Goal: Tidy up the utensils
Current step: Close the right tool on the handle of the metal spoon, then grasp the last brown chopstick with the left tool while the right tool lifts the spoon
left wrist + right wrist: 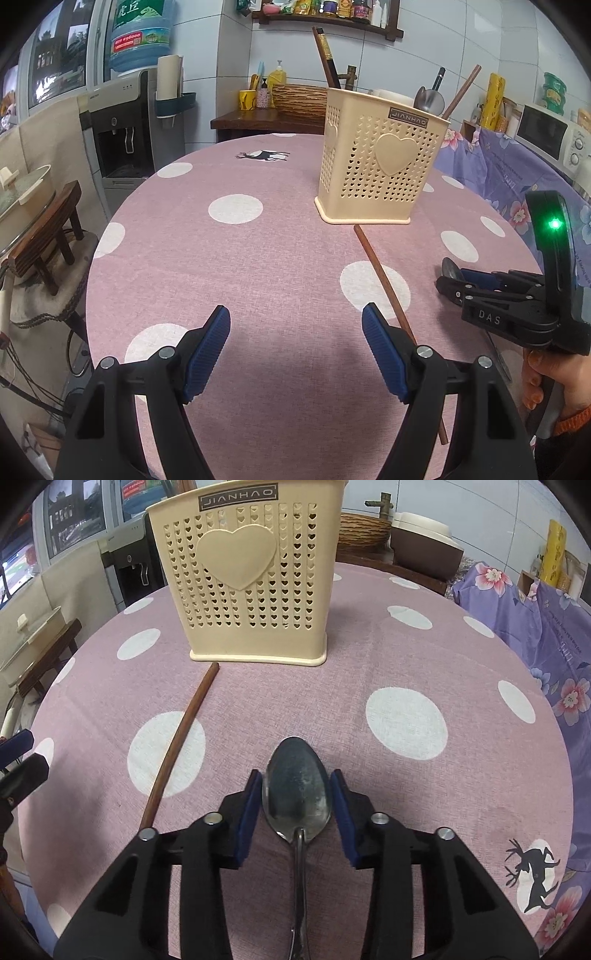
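**Spoon bowl sits between the right tool's pads**

Ahead of both tools on the table stands the cream utensil holder, light and rigid. The wooden chopstick lies left of the right tool; stiff and thin, it is probably best pinched mid-length. The metal spoon lies flat between the pads, which flank its bowl without clearly pressing; likely slippery, so grip the narrow neck. The left tool is released, empty.

A round table under a pink, white-dotted cloth fills the middle. Beyond it, white tiled walls carry a wooden shelf of bottles. Left of the table stands a water dispenser; right of it, a microwave.
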Available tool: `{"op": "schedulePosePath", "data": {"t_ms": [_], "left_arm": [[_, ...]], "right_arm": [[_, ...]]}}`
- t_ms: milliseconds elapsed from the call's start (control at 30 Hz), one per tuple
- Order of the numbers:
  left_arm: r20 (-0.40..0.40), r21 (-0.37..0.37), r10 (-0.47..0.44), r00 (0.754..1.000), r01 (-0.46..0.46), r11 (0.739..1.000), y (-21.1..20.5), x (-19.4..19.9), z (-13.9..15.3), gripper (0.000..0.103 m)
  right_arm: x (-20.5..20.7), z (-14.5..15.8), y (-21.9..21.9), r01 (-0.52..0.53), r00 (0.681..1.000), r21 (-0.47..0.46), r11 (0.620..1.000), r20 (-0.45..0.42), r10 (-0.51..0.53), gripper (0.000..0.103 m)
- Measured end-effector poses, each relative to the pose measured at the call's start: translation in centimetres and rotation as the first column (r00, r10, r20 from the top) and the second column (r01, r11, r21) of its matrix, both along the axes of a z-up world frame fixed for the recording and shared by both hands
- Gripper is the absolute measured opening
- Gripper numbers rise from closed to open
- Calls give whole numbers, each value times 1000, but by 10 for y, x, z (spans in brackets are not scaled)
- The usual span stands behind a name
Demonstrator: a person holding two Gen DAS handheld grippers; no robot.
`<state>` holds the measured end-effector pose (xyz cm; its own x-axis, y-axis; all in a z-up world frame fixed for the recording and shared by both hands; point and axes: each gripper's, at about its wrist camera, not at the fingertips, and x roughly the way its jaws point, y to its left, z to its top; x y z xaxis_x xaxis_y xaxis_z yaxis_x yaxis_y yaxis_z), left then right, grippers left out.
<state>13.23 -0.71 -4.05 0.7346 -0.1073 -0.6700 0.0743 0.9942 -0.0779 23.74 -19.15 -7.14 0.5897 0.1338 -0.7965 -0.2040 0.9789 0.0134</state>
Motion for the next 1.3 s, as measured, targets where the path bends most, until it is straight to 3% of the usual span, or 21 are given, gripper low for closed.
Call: {"op": "schedulePosePath", "data": {"t_ms": [167,367,500,700,933,1200,1300], "left_arm": [[-16,6,-24,1000,24,1000,-9,4,-3,73],[-44,-7,-93,995,93,996,-30,21,-2,73],[-63,4,-134,989,134,991,-50,37,-2,73],[-115,21,-132,985,135,991,-71,76,-7,57],[-196,22,-71,978,77,997,-85,121,-22,29],[-190,75,-37,981,52,996,-99,125,-29,24],[-178,104,-25,984,44,994,-100,123,-30,13]], "right_arm": [[-9,14,-8,2,999,51,999,44,-4,38],[-37,62,-29,5,989,172,985,143,-30,38],[-55,86,-38,-3,978,187,982,205,-36,38],[-70,98,-48,-2,969,219,976,240,-52,38],[-76,99,-51,-2,964,224,975,258,-57,38],[-80,98,-51,-7,964,226,974,260,-54,38],[-80,96,-51,-7,965,228,974,257,-53,38]]}}
